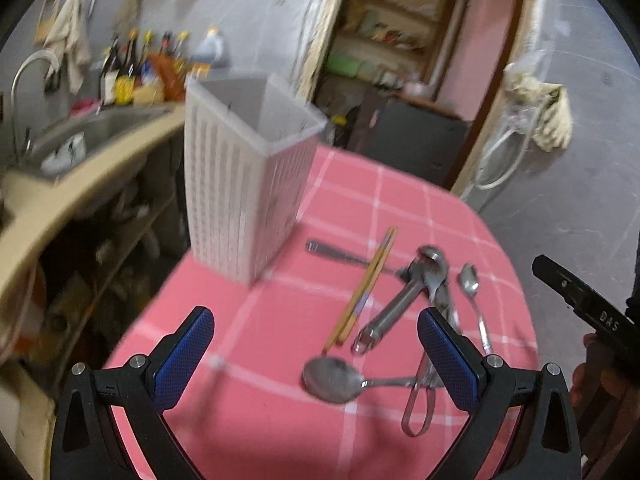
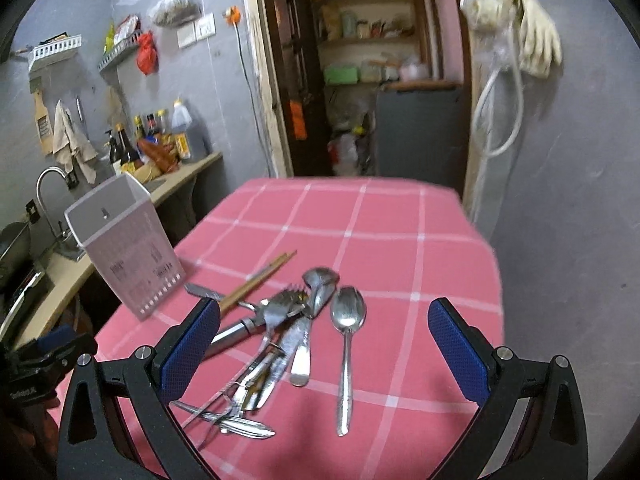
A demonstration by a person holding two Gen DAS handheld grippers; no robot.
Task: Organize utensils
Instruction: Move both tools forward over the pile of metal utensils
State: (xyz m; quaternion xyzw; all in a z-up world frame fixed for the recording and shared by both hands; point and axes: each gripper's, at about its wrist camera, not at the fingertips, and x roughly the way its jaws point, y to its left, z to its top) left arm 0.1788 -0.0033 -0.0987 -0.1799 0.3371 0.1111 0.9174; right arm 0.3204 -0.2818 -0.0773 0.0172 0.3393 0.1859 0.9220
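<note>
A white slotted utensil holder [image 1: 244,176] [image 2: 128,256] stands upright and empty at the left edge of the pink checked table [image 1: 360,208] [image 2: 400,232]. To its right lies a loose heap of metal utensils [image 2: 280,332]: spoons, forks, a knife, plus a pair of wooden chopsticks [image 1: 366,292] [image 2: 256,282]. One large spoon [image 1: 332,380] lies nearest in the left wrist view. A single spoon [image 2: 347,344] lies apart on the heap's right. My left gripper [image 1: 316,356] hovers open over the table, holding nothing. My right gripper [image 2: 324,348] hangs open above the heap, also holding nothing.
A counter with a sink [image 1: 92,132], tap [image 2: 48,196] and several bottles [image 2: 152,140] runs along the left beside the table. Behind the table is a doorway to a shelved pantry [image 2: 360,60]. A cloth and hose [image 2: 516,48] hang on the right wall.
</note>
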